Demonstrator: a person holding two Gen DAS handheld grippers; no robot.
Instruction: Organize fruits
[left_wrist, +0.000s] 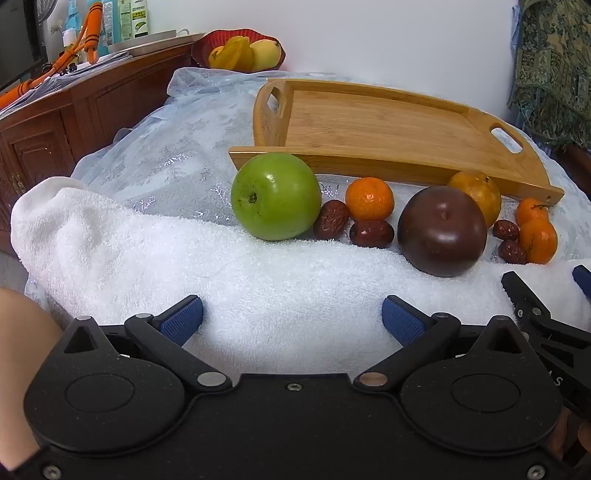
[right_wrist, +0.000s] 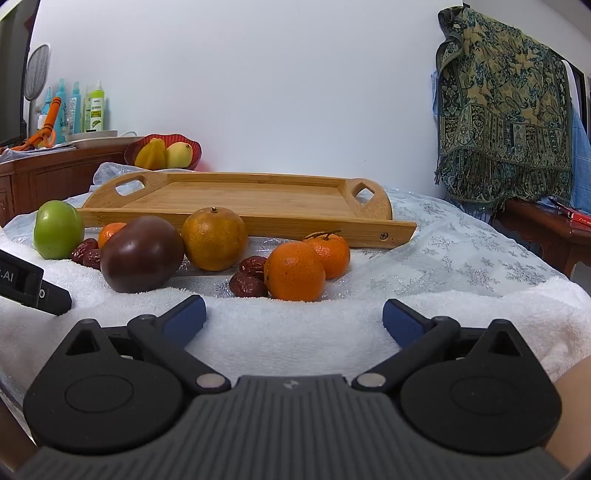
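A green apple (left_wrist: 276, 196), a dark purple round fruit (left_wrist: 442, 230), a large orange (left_wrist: 476, 194), small mandarins (left_wrist: 369, 198) and red dates (left_wrist: 371, 233) lie in a row before an empty wooden tray (left_wrist: 369, 122). My left gripper (left_wrist: 292, 319) is open and empty over the white towel (left_wrist: 221, 266), short of the apple. My right gripper (right_wrist: 294, 315) is open and empty, just short of two mandarins (right_wrist: 294, 271) and dates (right_wrist: 248, 285). In the right wrist view the purple fruit (right_wrist: 142, 254), orange (right_wrist: 214, 238), apple (right_wrist: 58, 229) and tray (right_wrist: 255, 201) also show.
A red bowl (left_wrist: 238, 50) of yellow fruit stands behind the tray by the wall. A wooden cabinet (left_wrist: 55, 122) with bottles is at left. A patterned cloth (right_wrist: 502, 110) hangs at right over a wooden bench (right_wrist: 546, 229). A lace cover (right_wrist: 461, 251) lies on the table.
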